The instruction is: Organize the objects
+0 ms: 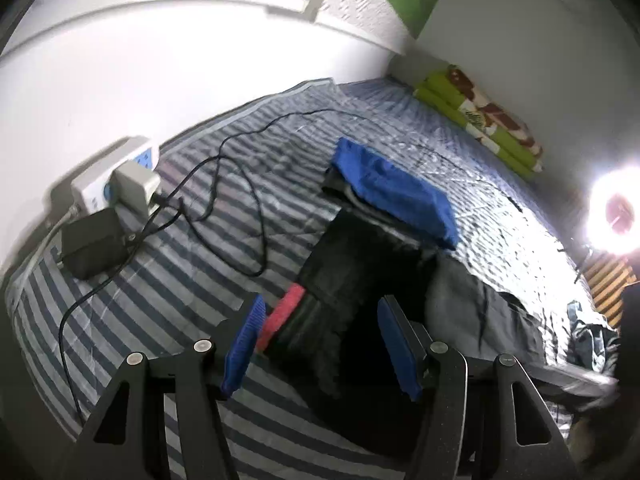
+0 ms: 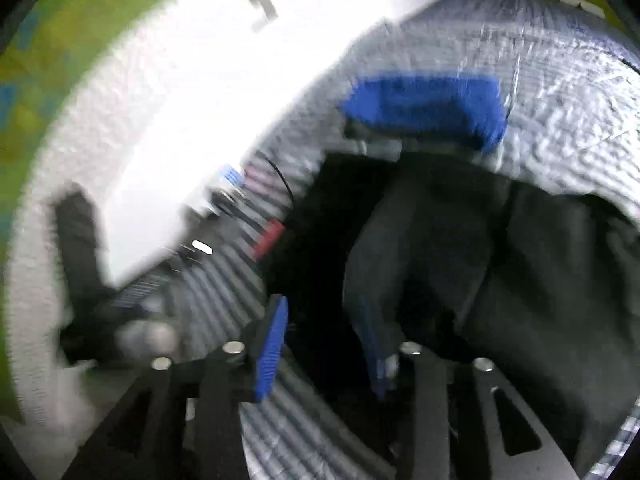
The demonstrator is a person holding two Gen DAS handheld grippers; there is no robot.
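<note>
Left gripper: blue pads spread wide, above folded black fabric garment.
Right gripper: spread, blurred, over dark grey cloth.

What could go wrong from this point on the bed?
The black cables trail loose across the striped bedspread beside the black garment; dragging cloth may snag them and tug the power strip. The right wrist view is blurred, so the right gripper may close on the wrong fold.

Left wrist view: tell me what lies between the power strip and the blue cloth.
Bare striped bedcover crossed by looping black cables; nothing else lies between the power strip and the blue cloth.
</note>
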